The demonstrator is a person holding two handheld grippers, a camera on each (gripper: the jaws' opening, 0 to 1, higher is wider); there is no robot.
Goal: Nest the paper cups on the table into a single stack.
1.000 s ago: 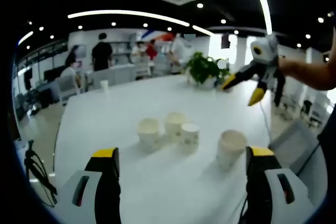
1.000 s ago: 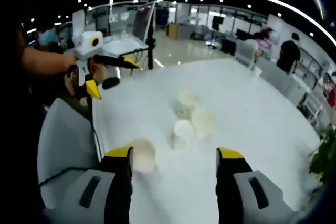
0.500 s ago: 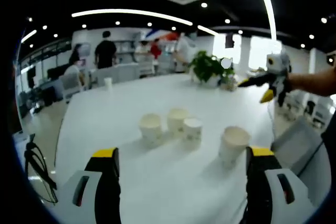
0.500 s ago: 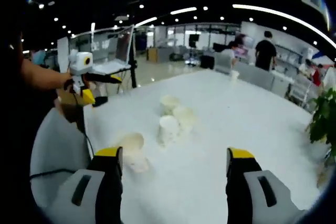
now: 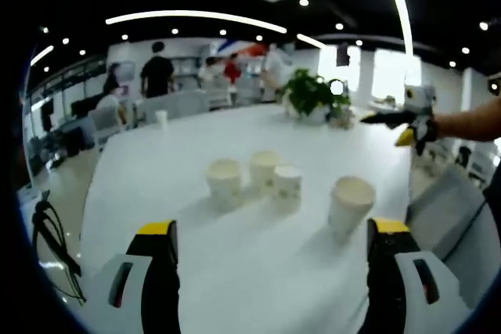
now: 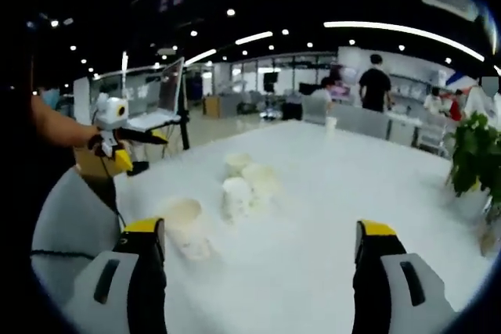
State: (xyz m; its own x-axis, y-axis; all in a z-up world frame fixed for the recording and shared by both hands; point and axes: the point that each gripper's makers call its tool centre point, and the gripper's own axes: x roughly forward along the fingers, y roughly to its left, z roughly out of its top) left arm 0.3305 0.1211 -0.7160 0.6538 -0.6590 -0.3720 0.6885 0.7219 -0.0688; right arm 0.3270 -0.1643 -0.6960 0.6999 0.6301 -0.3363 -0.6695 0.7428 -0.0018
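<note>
Four paper cups (image 5: 273, 186) stand on the worktop (image 5: 156, 154) ahead of both grippers' spread, empty fingers (image 5: 159, 263).

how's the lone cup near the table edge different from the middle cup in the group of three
The lone cup stands apart with bare table around it; the middle cup sits close between two neighbours. In the left gripper view the lone cup lies nearer the camera, by the right finger, and looks larger; the middle cup lies farther back. Both are pale paper cups, upright, mouths up, on the white table.
</note>
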